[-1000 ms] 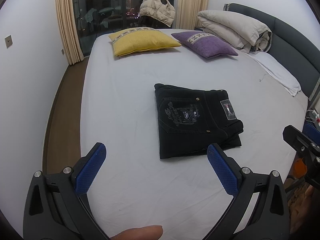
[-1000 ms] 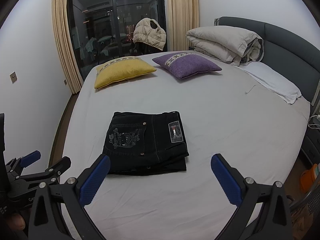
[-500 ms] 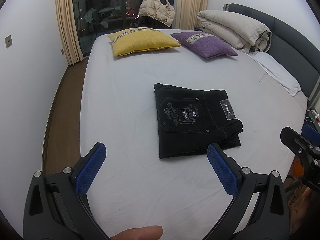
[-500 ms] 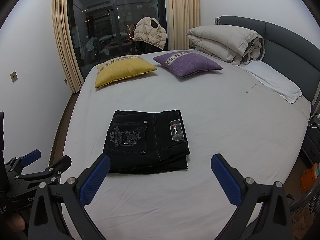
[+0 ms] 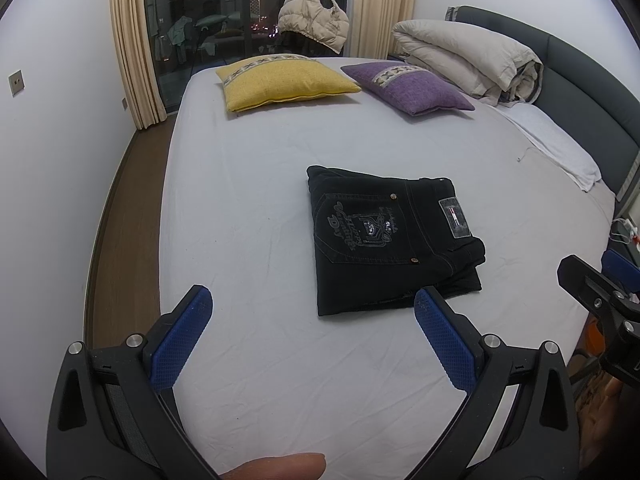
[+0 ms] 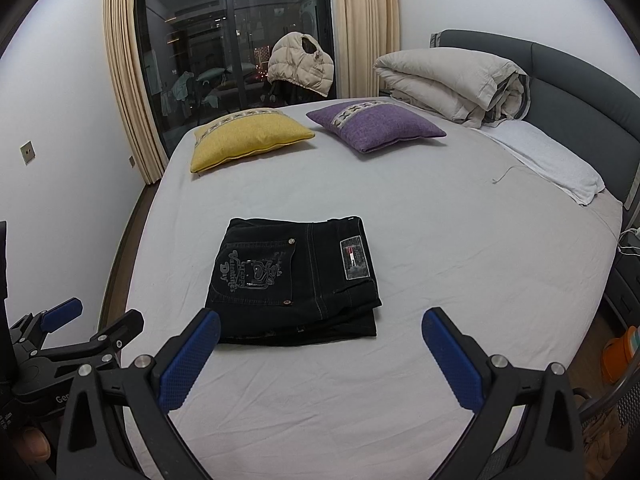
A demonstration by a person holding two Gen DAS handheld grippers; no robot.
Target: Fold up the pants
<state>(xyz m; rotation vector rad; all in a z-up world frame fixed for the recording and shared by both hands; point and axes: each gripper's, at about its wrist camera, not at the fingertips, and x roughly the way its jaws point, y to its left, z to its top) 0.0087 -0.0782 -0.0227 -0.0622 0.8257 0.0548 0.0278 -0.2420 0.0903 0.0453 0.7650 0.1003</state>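
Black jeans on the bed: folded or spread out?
Folded: the black jeans form a compact layered rectangle, back pocket up, stacked edges showing.

Pants (image 5: pixel 390 240) lie mid-bed (image 5: pixel 248 208), folded. Two pillows (image 5: pixel 286 80) behind them, side by side. Duvet (image 5: pixel 468 56) right of pillows, against headboard (image 5: pixel 580 64). Window (image 5: pixel 248 4) behind bed.

Black pants (image 5: pixel 384 236), yellow pillow (image 5: pixel 284 82), purple pillow (image 5: pixel 408 88), white sheet (image 5: pixel 248 216).

Black tongs (image 5: pixel 312 320) with blue textured pads (image 5: pixel 182 340).
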